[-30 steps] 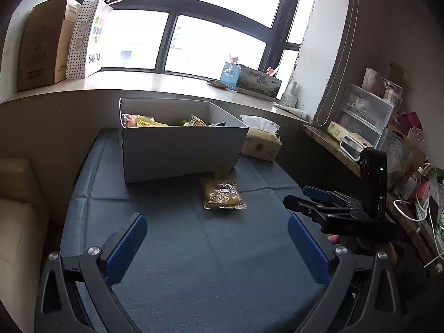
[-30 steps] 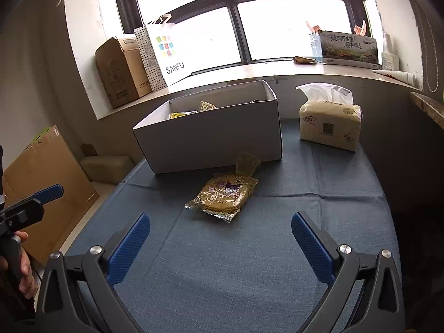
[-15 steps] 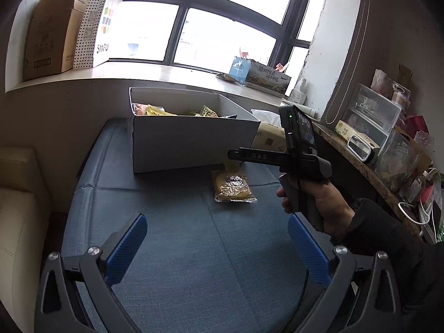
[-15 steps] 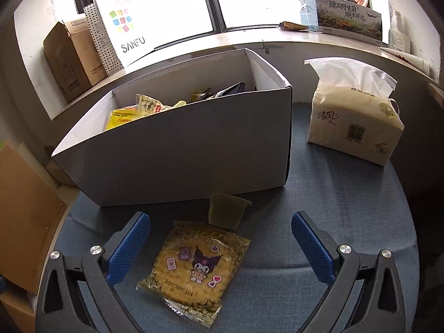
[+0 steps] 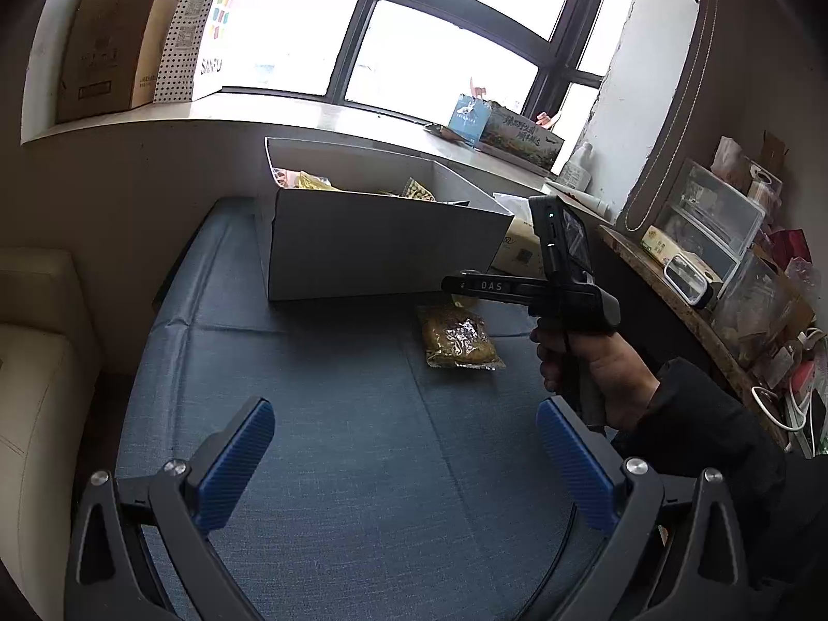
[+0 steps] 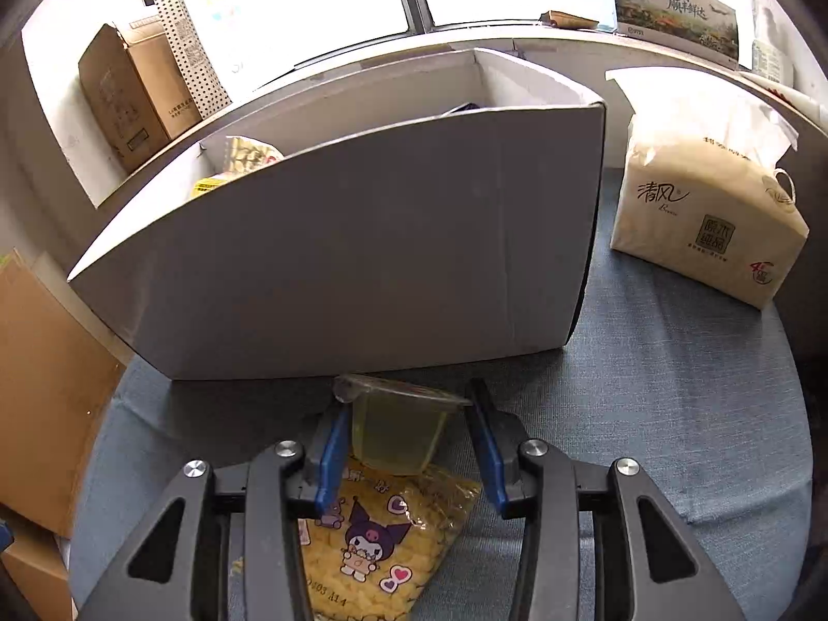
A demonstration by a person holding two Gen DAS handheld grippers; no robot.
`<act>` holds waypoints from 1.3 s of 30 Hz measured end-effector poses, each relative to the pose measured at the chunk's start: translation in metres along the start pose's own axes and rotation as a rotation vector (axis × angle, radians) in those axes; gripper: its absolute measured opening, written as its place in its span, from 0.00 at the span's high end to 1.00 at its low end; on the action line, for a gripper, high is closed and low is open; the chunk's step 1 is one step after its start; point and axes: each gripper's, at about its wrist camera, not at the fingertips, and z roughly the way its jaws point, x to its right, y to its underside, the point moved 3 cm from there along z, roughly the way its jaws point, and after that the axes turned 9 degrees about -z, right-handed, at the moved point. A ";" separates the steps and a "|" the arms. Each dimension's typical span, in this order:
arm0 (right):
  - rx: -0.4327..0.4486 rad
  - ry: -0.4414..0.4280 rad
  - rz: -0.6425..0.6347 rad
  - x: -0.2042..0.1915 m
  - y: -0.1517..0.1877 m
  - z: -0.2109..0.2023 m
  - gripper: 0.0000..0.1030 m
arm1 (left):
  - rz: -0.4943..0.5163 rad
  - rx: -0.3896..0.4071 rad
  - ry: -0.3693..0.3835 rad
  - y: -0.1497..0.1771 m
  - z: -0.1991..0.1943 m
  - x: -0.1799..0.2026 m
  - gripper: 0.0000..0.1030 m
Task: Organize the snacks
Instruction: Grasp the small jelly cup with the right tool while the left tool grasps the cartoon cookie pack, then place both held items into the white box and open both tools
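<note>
Moved: right gripper (image 6: 406,440) now at the box (image 6: 362,259), jaws just closing.
Grip: pinching jelly cup (image 6: 396,427).
Left gripper (image 5: 403,460): spread, empty.

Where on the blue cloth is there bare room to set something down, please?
The cloth is bare between the box and the left gripper, and left of the snack bag. It is crowded by the box's right corner: bag, cup, right gripper, tissue pack.
</note>
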 end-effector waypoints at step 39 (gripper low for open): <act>0.288 -0.077 0.092 0.031 0.115 -0.201 0.55 | 0.180 -0.147 -0.026 -0.025 0.158 0.062 0.26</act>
